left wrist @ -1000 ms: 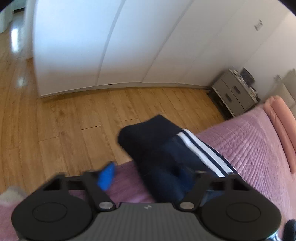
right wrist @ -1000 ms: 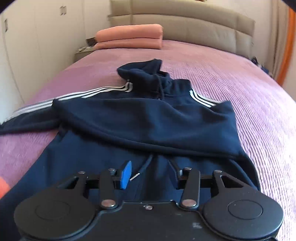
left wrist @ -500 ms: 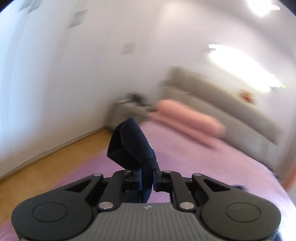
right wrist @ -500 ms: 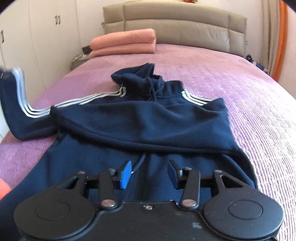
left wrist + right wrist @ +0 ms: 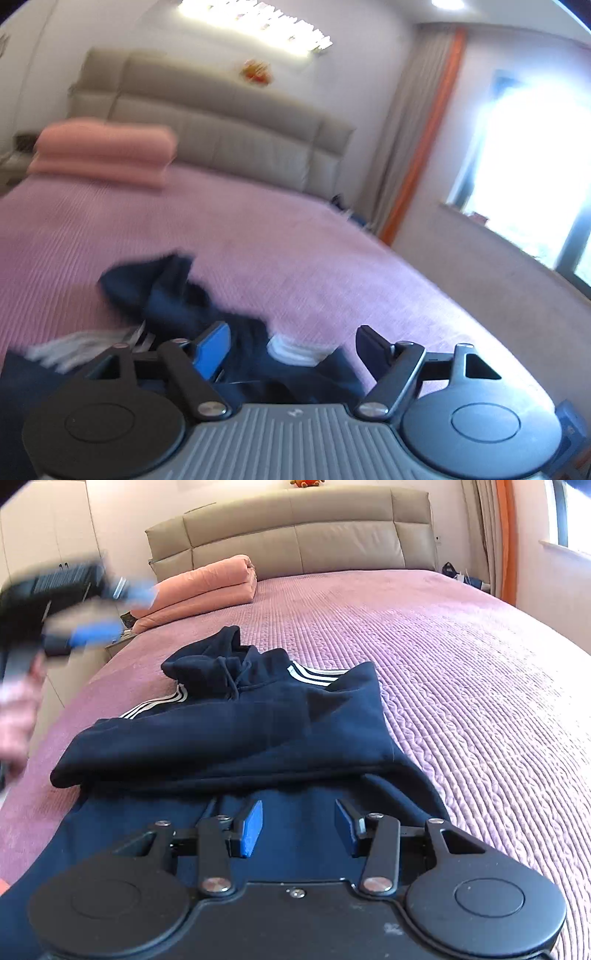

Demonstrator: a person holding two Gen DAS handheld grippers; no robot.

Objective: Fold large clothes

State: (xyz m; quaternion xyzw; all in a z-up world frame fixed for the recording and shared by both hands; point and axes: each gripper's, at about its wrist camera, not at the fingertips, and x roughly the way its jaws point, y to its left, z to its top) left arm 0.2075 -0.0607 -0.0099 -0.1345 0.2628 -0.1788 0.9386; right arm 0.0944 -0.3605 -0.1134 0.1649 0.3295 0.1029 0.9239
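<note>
Released since the earlier frame, the sleeve [image 5: 207, 738] lies across the hoodie [image 5: 236, 716]; hood toward headboard [image 5: 295, 535]. Left gripper [image 5: 291, 347] and right gripper [image 5: 298, 827]: jaws apart, empty.

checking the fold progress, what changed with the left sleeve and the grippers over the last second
The left gripper shut on the sleeve that hung off the bed's edge, swung it over onto the navy hoodie and let go; its fingers are now open above the garment. The right gripper stayed open and low over the hem. The pink blanket and the bed did not move.
</note>
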